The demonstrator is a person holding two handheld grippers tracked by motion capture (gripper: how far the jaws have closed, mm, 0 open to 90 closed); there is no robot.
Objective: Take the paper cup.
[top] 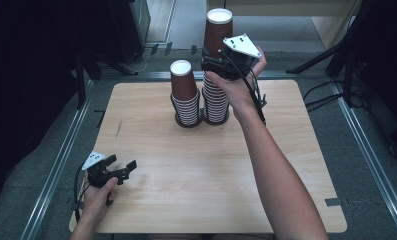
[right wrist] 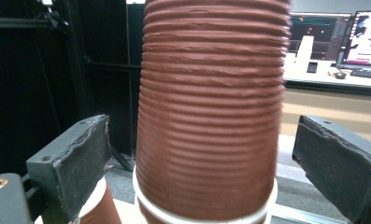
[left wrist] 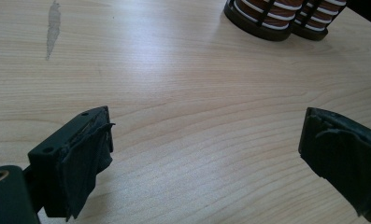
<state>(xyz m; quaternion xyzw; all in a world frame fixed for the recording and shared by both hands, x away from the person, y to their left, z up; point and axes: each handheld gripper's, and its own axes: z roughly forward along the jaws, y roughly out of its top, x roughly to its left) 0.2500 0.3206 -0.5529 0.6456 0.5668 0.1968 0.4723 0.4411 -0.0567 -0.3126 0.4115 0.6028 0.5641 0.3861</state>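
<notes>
Stacks: two stacks of upturned paper cups stand side by side at the far middle of the bench, each in a dark ring holder, the holders touching.
Tall stack: the right one, brown ribbed cups with white rims; its top cup rises well above the other stack.
Short stack: the left one, its white base facing up.
Axis: both stacks run vertically, upright, mouths down and closed bases up. In the right gripper view the top cup narrows toward the top, its white rim at the bottom resting on the cup beneath.
Cup count: the cups in each stack are too tightly nested to count.
Right gripper: raised at the tall stack, level with the lower part of the top cup. Its two pads stand on either side of the cup with a visible gap on each side, so nothing is gripped; it is spread moderately wide.
Left gripper: low over the near left corner of the bench, well apart from the stacks, pointing toward them. Its jaws stand wide apart over bare wood, holding nothing.
Grippers: two, one in each hand.
Bench mark: one pale scuff on the wood, left of the stacks.
</notes>
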